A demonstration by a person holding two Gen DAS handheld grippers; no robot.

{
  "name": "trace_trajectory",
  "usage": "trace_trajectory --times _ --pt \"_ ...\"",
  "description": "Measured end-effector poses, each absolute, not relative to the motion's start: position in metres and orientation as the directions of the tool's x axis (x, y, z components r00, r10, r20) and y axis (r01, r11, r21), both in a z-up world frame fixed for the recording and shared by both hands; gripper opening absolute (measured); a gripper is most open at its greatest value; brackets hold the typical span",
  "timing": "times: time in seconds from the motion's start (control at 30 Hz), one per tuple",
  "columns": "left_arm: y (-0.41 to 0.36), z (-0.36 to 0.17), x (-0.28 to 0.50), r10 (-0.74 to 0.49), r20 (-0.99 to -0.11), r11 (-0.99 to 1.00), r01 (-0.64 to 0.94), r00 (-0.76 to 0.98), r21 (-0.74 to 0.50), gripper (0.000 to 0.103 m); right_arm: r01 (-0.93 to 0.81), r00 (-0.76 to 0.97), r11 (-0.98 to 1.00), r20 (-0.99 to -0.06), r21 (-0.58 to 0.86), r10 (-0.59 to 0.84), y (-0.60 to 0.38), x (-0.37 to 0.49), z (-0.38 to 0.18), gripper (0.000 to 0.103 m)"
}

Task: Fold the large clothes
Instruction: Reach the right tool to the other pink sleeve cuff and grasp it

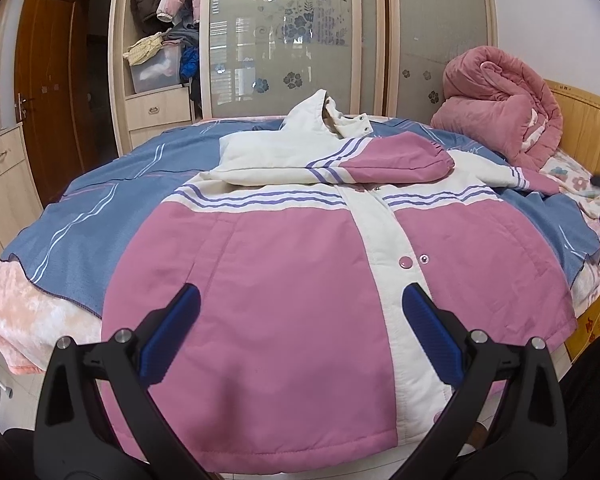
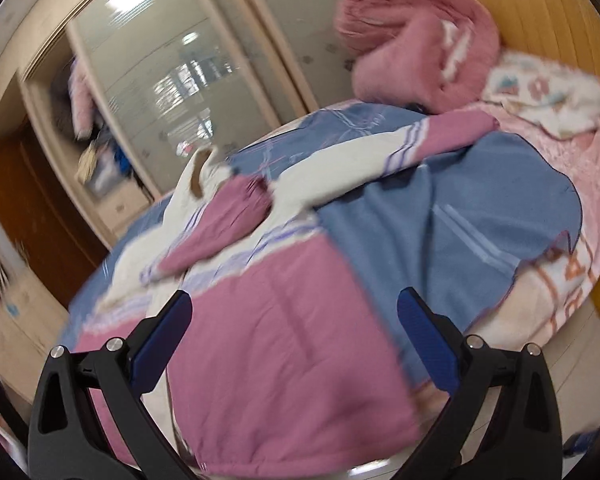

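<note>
While jacket [image 1: 284, 264] lies flat | left claw [image 1: 300, 308] spread | right claw [image 2: 294, 312] spread | no readable writing

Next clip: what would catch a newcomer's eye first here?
A pink and white hooded jacket lies spread front-up on the blue sheet, one sleeve folded across its chest. Behind it, a rolled pink quilt sits by the headboard. Both grippers, left and right, hang open above the hem.

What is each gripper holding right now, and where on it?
Nothing. The left gripper and right gripper both hover over the jacket with jaws open and empty.
</note>
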State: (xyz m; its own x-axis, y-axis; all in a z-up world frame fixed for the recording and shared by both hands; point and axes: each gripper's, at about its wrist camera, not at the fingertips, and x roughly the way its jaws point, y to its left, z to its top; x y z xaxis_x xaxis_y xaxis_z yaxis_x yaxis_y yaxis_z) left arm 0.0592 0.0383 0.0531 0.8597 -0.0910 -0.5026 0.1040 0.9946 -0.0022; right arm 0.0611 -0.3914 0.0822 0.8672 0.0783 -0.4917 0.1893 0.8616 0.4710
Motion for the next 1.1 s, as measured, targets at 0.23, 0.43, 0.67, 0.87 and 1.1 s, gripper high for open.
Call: trace_trajectory --times 0.23,0.43,0.67,0.87,1.1 --pt "0.041 0.053 0.062 -0.091 -0.507 0.995 0.102 0.857 -0.005 0.101 0.334 0.812 0.834 -0.584 0.438 -0.018 -0.517 0.126 0.098 0.102" --pt "0.04 0.047 0.069 -0.075 -0.529 0.996 0.092 0.846 0.006 0.101 0.468 0.765 0.697 -0.644 0.543 -0.013 -0.632 0.174 0.064 0.102" --pt "0.035 0.029 0.089 -0.04 -0.575 0.996 0.081 0.817 0.045 0.101 0.505 0.765 0.604 -0.644 0.617 0.018 -0.696 0.221 0.035 0.102" --pt "0.028 0.017 0.105 -0.033 -0.61 0.996 0.079 0.792 0.049 0.101 0.559 0.751 0.529 -0.66 0.638 0.003 -0.721 0.251 0.006 0.102" --pt "0.014 0.005 0.121 -0.041 -0.648 0.994 0.099 0.761 0.054 0.101 0.569 0.747 0.499 -0.665 0.654 0.019 -0.735 0.283 -0.021 0.081"
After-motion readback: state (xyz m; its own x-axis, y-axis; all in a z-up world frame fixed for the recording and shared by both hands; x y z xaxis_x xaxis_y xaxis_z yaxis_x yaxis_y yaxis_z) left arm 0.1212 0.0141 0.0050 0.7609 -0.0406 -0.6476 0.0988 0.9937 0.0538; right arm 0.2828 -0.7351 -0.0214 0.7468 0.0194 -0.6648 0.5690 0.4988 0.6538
